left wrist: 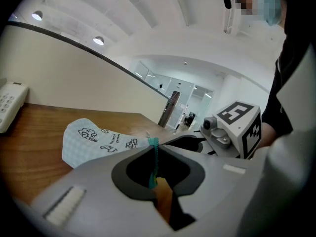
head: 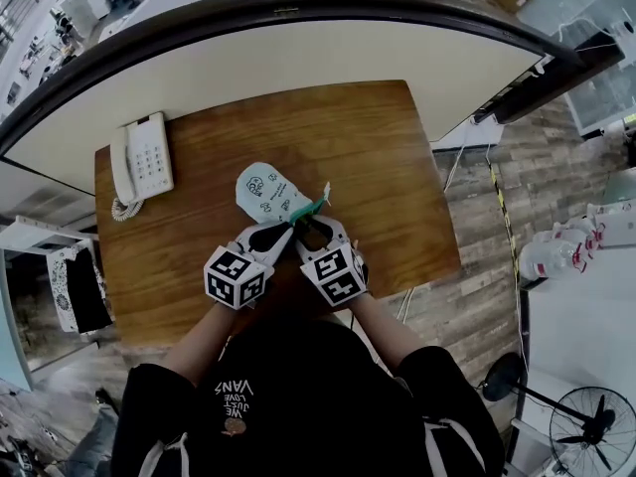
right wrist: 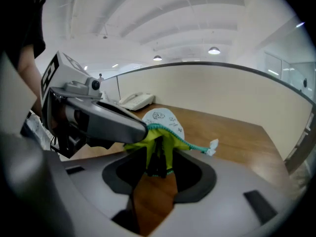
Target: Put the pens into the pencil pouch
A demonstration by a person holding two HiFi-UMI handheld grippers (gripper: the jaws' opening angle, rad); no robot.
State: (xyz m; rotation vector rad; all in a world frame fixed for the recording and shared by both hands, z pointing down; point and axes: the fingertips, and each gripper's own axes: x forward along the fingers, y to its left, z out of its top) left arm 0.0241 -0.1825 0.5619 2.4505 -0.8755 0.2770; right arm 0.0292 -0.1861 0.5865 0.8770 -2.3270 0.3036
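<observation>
Item, working pair: we record two grippers over one wooden table [head: 388,147], each carried on a bare forearm coming out of a black sleeve at the bottom of the head view. The left forearm [head: 199,341] and right forearm [head: 383,331] angle inward, so the grippers form a narrow V. Both grippers point away from the person and tilt down toward the tabletop. Their tips lie just beside each other at the near end of the pouch. Left gripper [head: 284,230]: one, jaws clenched on the teal zip edge of the pencil pouch [head: 265,191]. Right gripper [head: 309,226]: one, jaws released and standing wide. The pouch's open mouth sits between them with its yellow-green lining showing, and the pads do not press on it. Pencil pouch: one, pale with small doodle prints. Its far end rests on the table near the middle and its near end is lifted at the grippers. Zip tail [right wrist: 200,147]: one, teal with a white tag, trailing to the side. Pens [right wrist: 157,163]: dark ends showing inside the pouch mouth; we cannot count them. Telephone [head: 142,160]: one, white, at the table's far left, well apart from the pouch
</observation>
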